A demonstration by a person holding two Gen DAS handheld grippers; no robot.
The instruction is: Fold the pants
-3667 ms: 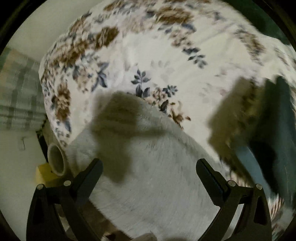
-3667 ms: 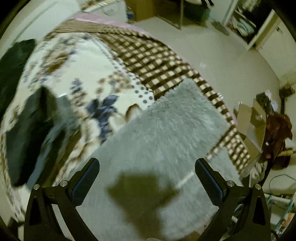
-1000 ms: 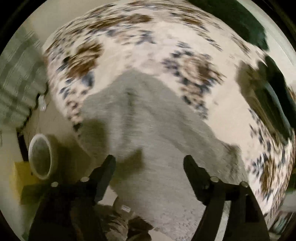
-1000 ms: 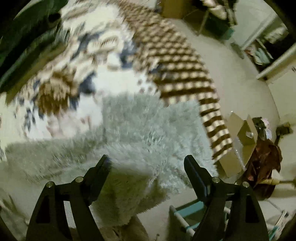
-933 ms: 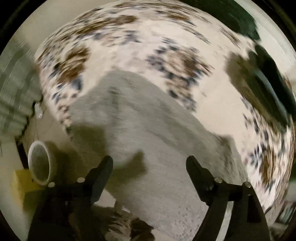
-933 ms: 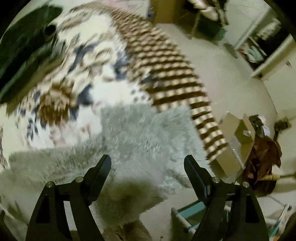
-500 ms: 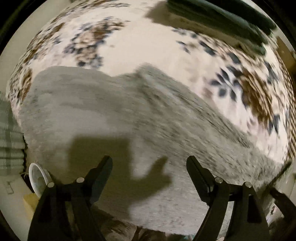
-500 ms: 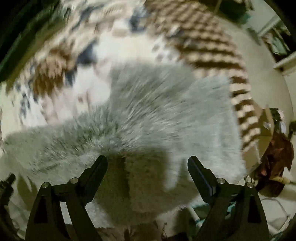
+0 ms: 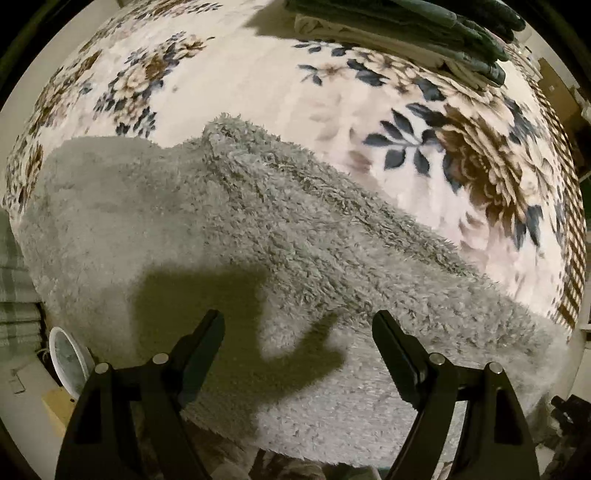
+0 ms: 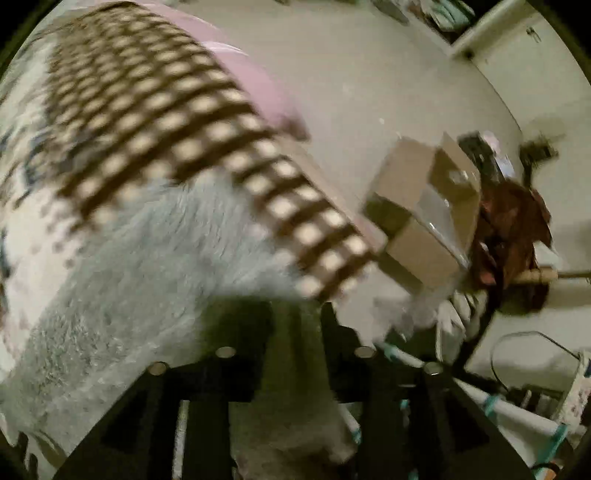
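Observation:
The fuzzy grey pants [image 9: 258, 236] lie on the floral bedspread [image 9: 258, 81], one layer turned over another, with a fold ridge running from upper left to lower right. My left gripper [image 9: 297, 325] is open and empty just above the near edge of the pants. In the right wrist view the same grey pants [image 10: 147, 266] are blurred. My right gripper [image 10: 295, 325] is shut on a thick fold of the grey pants at the bed's corner.
A stack of folded dark green and white clothes [image 9: 406, 26] lies at the far side of the bed. A checked blanket border [image 10: 207, 140] runs along the bed's edge. A cardboard box [image 10: 424, 218] and clutter stand on the floor to the right. A white round container [image 9: 68, 354] sits left of the bed.
My right gripper has closed on the edge of the pants and swung toward the bed's corner. My left gripper stays open over the pants.

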